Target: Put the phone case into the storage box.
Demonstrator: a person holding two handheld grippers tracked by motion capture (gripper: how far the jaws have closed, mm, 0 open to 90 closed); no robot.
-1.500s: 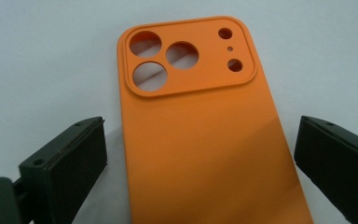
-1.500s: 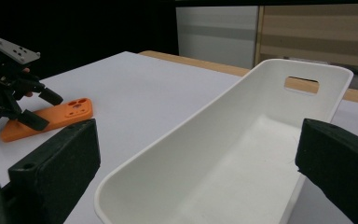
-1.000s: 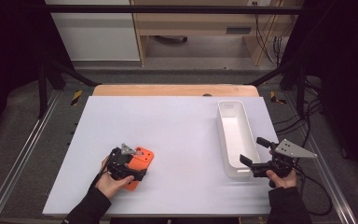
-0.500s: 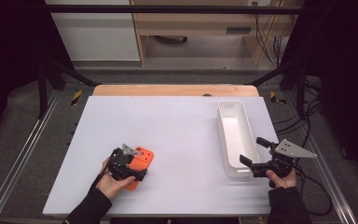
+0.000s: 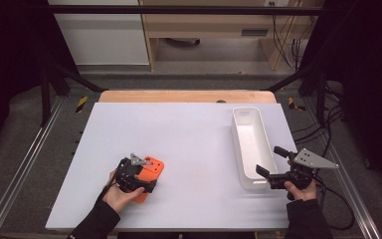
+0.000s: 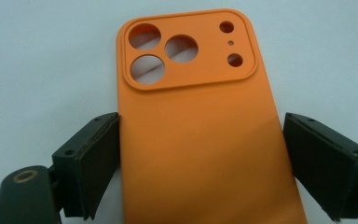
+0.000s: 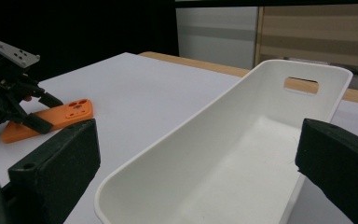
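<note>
Between the jaws of the left gripper [image 6: 200,172] an orange phone case [image 6: 200,130] is seen lying back-up on the white table [image 5: 189,134], its camera cut-outs pointing away beyond the jaw tips. The jaws are set wide: one is touching or almost touching one long edge of the case, while a clear gap is left at the other, so nothing is clamped yet. The step in hand is judged to be the grasp of the case. It is best done with the jaws centred, so that both pads meet the long edges together, and kept low against the table, since the case is thin and probably flexible. Farther off, the right gripper [image 5: 274,167] is held with its jaws wide to either side of the near end of an empty white tray [image 7: 242,154], gripping nothing
</note>
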